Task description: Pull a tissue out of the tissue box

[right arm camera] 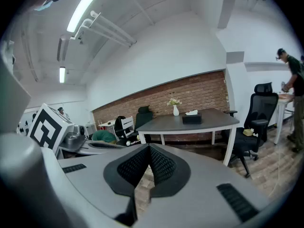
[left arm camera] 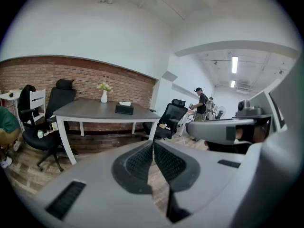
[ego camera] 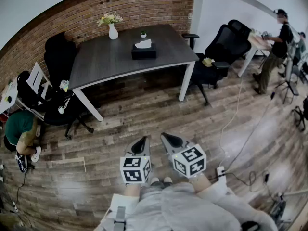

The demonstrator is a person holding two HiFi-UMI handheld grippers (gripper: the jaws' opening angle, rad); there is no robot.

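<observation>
A: Where's the tissue box (ego camera: 144, 52) at?

B: It's sitting on the grey counter (ego camera: 106, 61) by the brick wall (ego camera: 154, 6). There's a white tissue (ego camera: 143, 44) poking out the top and a small vase (ego camera: 113, 32) of flowers near it, wall side.

A: Anything grabbed?

B: Nope. The left hand-held gripper (left arm camera: 153, 144) and right hand-held gripper (right arm camera: 148, 148) both have their jaws pressed together on nothing. They're side by side over the wood floor (ego camera: 231, 129), well apart from the counter.

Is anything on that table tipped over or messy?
No, nothing stands out. The tissue box sits flat on the table with a tissue poking up, and the flower vase stands upright.
</observation>
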